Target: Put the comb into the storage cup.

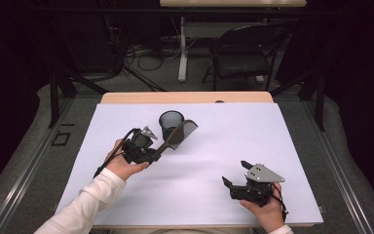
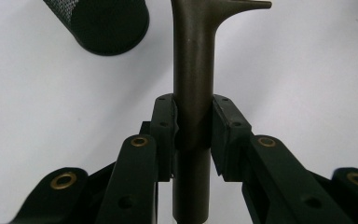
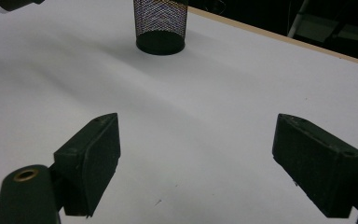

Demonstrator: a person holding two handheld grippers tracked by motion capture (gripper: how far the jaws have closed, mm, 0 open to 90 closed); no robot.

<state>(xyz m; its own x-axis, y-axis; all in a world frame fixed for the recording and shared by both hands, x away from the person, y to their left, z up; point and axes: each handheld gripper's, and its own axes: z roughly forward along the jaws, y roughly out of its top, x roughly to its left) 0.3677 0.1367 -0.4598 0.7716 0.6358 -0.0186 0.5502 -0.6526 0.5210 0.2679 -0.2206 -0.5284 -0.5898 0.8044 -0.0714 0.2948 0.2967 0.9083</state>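
high view: above, facing forward-down | gripper views: close, low over table | shared: mesh cup (image 1: 171,125)

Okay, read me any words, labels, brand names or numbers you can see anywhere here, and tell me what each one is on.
None: no readable text, label, brand or number stands on anything.
The mesh cup: bare black mesh.
The spatula held in the left gripper: plain handle, no marking.
The right gripper and its grey plate: screw holes alone.
The white table cover: blank.
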